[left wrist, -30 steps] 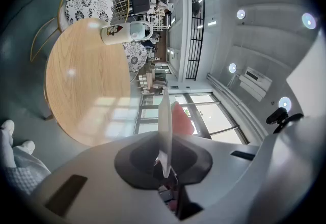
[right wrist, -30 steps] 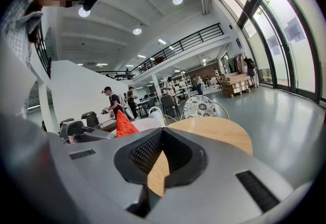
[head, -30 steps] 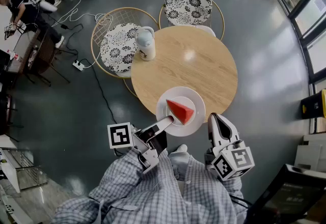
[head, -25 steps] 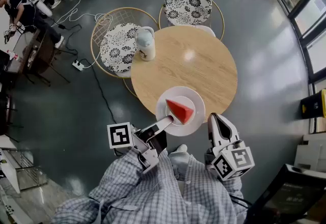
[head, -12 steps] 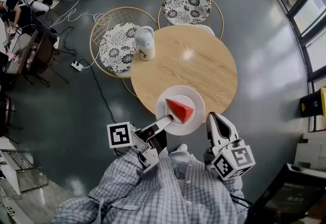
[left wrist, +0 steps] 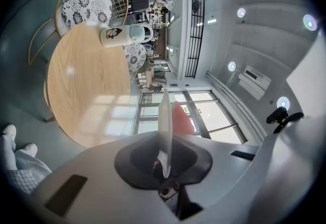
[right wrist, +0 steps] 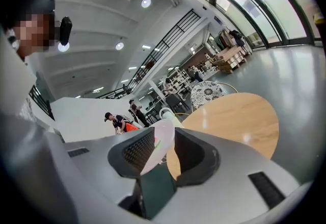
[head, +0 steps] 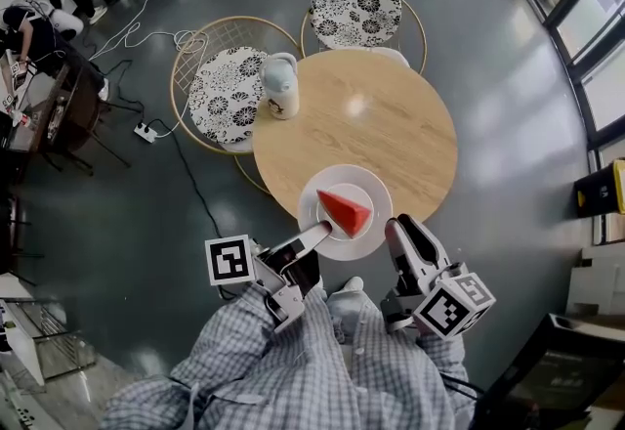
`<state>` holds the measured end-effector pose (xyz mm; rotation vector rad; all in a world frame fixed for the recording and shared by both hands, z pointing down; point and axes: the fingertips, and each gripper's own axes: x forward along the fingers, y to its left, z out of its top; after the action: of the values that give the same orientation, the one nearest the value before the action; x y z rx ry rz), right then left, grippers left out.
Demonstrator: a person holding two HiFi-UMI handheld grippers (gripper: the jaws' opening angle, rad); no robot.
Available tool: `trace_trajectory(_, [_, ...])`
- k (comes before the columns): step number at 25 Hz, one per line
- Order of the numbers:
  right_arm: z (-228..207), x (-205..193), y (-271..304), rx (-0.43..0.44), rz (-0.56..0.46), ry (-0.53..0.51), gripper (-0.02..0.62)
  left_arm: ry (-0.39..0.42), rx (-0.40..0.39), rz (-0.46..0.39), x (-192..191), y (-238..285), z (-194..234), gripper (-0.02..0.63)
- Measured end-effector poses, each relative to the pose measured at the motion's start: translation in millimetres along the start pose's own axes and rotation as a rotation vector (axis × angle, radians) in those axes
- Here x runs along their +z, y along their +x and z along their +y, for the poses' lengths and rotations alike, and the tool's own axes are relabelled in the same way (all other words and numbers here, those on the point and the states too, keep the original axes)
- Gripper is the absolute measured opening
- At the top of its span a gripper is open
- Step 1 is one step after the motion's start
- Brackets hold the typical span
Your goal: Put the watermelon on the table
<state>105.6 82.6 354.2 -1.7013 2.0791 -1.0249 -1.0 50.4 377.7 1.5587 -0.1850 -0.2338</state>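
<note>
Watermelon [head: 345, 212] shows as a whole only in the head view. It is one red wedge with flat cut faces, lying on a white plate [head: 376, 225] over the near edge of the round wooden table [head: 381, 115]. Whether the plate rests on the wood or is held just above it, I cannot tell.

The left gripper view sees the same plate edge-on, as a thin white blade, with only a red bit of the fruit behind it. There the jaws of the left gripper [head: 316, 233] are pressed onto the plate rim.

The right gripper view shows what the head view does not. The jaws of the right gripper [head: 400, 228] stand spread, and the plate rim slants through the gap between them (the pads do not close on it).

At the far side of the table stands a pale jug [head: 279, 83], near a patterned chair [head: 227, 91].
</note>
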Motion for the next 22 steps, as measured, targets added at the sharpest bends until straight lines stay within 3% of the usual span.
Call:
trace_trajectory(6, [1, -21, 4, -0.038, 0.033, 0.026, 0.104, 0.001, -0.013, 0.033, 2, -7, -1, 0.028])
trace_trajectory(12, [13, -30, 3, -0.031, 0.04, -0.056, 0.103, -0.006, -0.022, 0.052, 0, -16, -2, 0.028])
trace_trajectory(22, [18, -42, 10, -0.038, 0.063, -0.07, 0.101, -0.006, -0.01, 0.041, 4, -28, 4, 0.028])
